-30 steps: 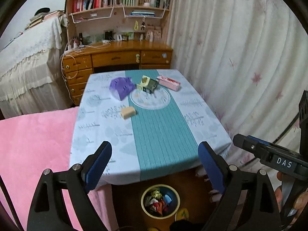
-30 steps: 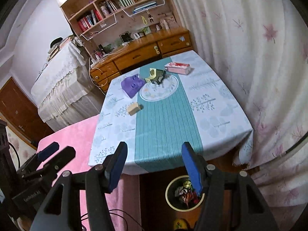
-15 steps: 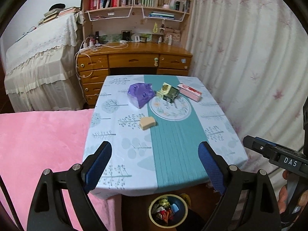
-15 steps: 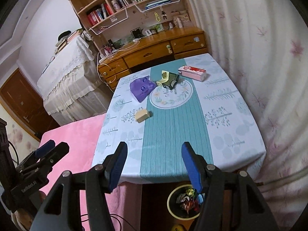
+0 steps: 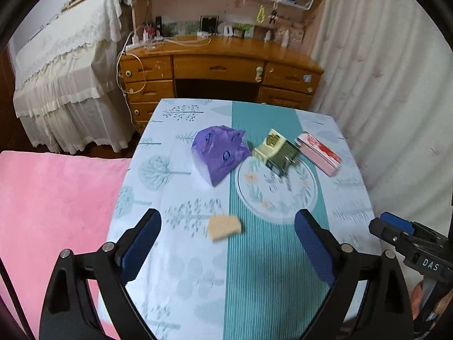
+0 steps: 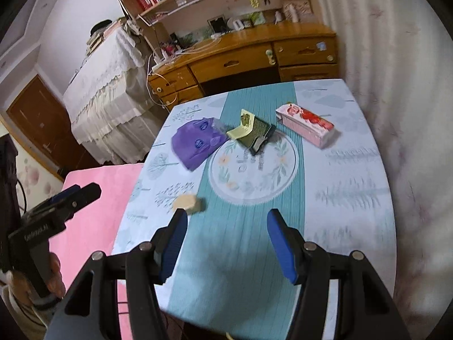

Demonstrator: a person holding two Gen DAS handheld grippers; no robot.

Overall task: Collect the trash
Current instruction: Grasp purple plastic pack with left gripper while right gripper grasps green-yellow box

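Note:
Several pieces of trash lie on the table (image 5: pixel 184 283): a tan wad (image 5: pixel 223 227) (image 6: pixel 188 203) nearest me, a purple bag (image 5: pixel 219 153) (image 6: pixel 198 142), a green and cream carton (image 5: pixel 279 155) (image 6: pixel 253 131), and a pink carton (image 5: pixel 318 153) (image 6: pixel 307 126) at the right. My left gripper (image 5: pixel 228 243) hovers over the near part of the table, its jaws opening wide and empty, the tan wad just beyond them. My right gripper (image 6: pixel 228 240) stands open and empty, its left fingertip close to the wad.
A wooden desk (image 5: pixel 220 65) with shelves stands behind the table. A draped cream cloth (image 5: pixel 70 70) covers furniture at the left, a pink blanket (image 5: pixel 56 204) lies beside the table, and a curtain (image 5: pixel 382 85) hangs at the right.
Both grippers have moved forward over the table and lower. The bin of trash below the table's front edge has dropped out of view. The left jaws stand slightly wider.

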